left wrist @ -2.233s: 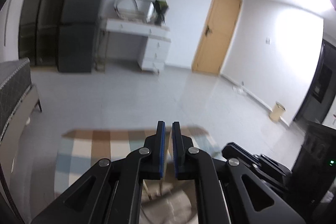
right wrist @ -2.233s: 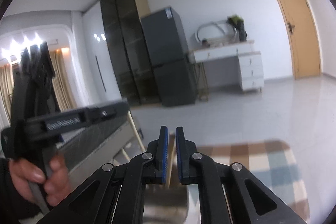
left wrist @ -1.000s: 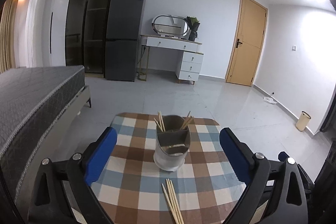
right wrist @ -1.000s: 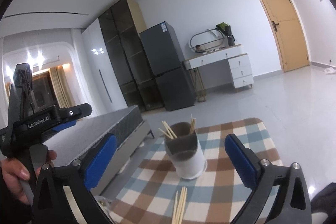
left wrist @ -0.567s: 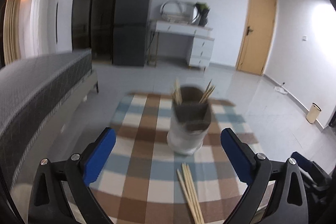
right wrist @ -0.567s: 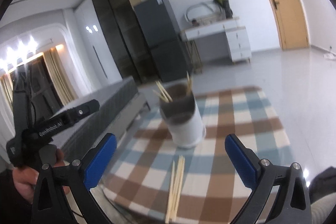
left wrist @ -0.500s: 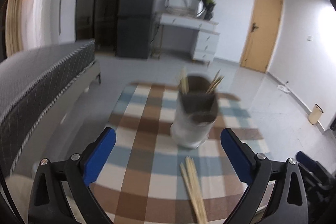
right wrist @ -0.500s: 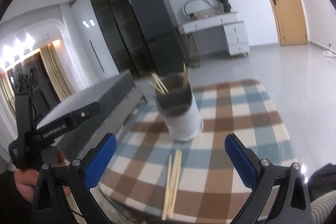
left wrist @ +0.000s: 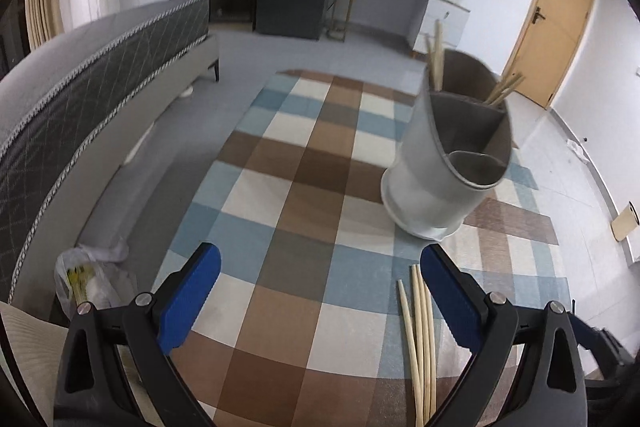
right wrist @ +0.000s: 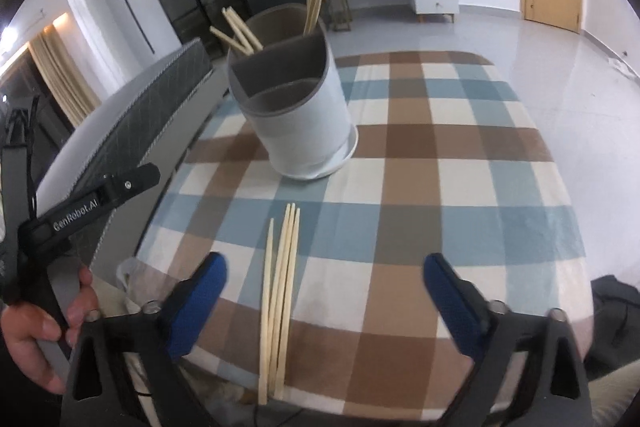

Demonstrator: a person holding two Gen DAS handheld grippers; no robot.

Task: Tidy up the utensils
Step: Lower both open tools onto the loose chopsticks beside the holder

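On the checked tablecloth (right wrist: 460, 147), a white holder (right wrist: 300, 123) with a grey inner lining is the landmark for everything else. Well to the left of the holder, off the table edge, a person's left hand (right wrist: 36, 331) grips the handle of the left gripper (left wrist: 320, 291), whose blue-padded jaws stand wide apart with nothing between them. From its own camera the holder (left wrist: 436, 187) lies ahead and to the right of that open gap, and the loose chopsticks (left wrist: 418, 339) lie on the cloth just inside the right finger, not touched by either pad. Several chopsticks (right wrist: 240, 31) stand upright in the holder's back compartment, leaning outward; its front compartment looks empty. On the near side of the holder, a bundle of loose chopsticks (right wrist: 280, 291) lies flat, pointing toward it. Over them hangs the right gripper (right wrist: 324, 291), jaws spread wide and empty; the bundle lies in its gap, nearer the left pad.
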